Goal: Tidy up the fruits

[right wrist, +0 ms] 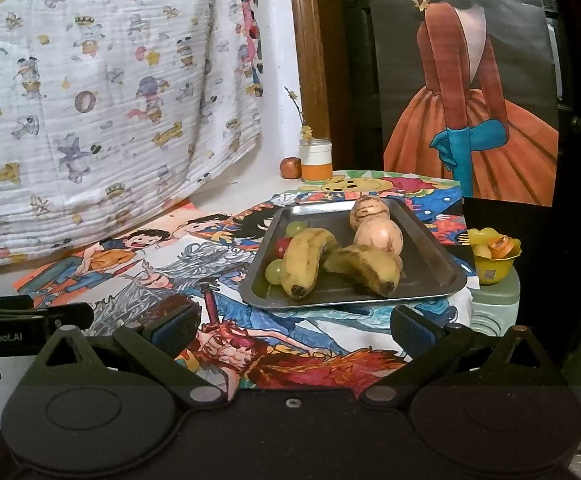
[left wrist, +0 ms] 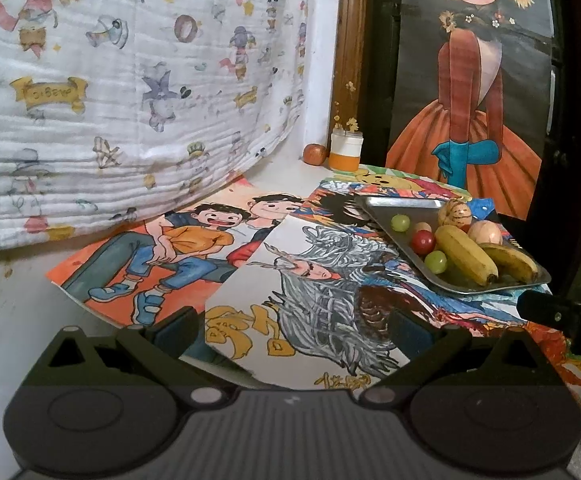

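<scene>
1. Holding both sets of fingers spread wide and empty, I hover my right gripper (right wrist: 294,330) just short of the metal tray (right wrist: 430,248), with my left gripper (left wrist: 292,330) off to its side over the drawings (left wrist: 322,280). Nothing is gripped in either one.

2. All the fruit visible on the table's near part lies in the tray: two bananas (right wrist: 306,260) (right wrist: 364,266) side by side at the near edge, two pale round fruits (right wrist: 378,238) (right wrist: 369,211) behind them, and two green grapes (left wrist: 435,261) (left wrist: 400,223) with a red cherry-like fruit (left wrist: 423,241) along the tray's left side.

3. Risk, rolling: the grapes and the red fruit sit touching or just beside the left banana. Lifting that banana may, in my judgement, free them to roll across the smooth metal.

4. Risk, crushing: the bananas look ripe, with dark ends. Closing my fingers hard across one would likely bruise or split it.

5. Risk, tray shift: the tray rests on loose paper sheets near the table's right edge. Pushing a fingertip against its rim could slide it, perhaps towards the yellow bowl (right wrist: 492,258) standing lower, just beyond that edge.

6. Risk, collision: my two grippers are close together; reaching in with both at once could make them knock.

7. A small red-brown fruit (left wrist: 315,154) stands apart by the jar (left wrist: 345,152) at the wall; whether it is real, I cannot tell.
</scene>
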Demonstrator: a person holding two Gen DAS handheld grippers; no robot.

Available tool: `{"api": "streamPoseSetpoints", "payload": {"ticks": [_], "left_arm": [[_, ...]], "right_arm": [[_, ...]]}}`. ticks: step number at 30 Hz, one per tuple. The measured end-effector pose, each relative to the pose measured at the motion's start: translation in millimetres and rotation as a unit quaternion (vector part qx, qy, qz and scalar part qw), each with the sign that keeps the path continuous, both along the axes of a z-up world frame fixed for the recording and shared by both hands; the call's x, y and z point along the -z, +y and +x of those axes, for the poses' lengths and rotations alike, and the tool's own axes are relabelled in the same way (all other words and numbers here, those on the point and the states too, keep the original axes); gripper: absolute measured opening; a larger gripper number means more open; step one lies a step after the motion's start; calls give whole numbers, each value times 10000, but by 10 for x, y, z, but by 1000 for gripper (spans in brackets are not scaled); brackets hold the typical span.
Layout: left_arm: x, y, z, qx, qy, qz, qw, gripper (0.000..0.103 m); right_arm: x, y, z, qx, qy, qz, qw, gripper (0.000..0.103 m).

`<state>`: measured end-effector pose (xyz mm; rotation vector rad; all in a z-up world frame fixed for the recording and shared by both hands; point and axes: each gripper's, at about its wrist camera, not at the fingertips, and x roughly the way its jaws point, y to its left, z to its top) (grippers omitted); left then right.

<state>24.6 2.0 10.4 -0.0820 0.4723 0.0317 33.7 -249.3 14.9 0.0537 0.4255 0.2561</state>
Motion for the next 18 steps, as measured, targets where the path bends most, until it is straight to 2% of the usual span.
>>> {"api": "streamPoseSetpoints", "payload": {"ticks": [18], "left_arm": [[53,50,-38,-41,30,-11,10000,103]], "right_arm": [[19,14,-17,6,22,1,10000,102]]}}
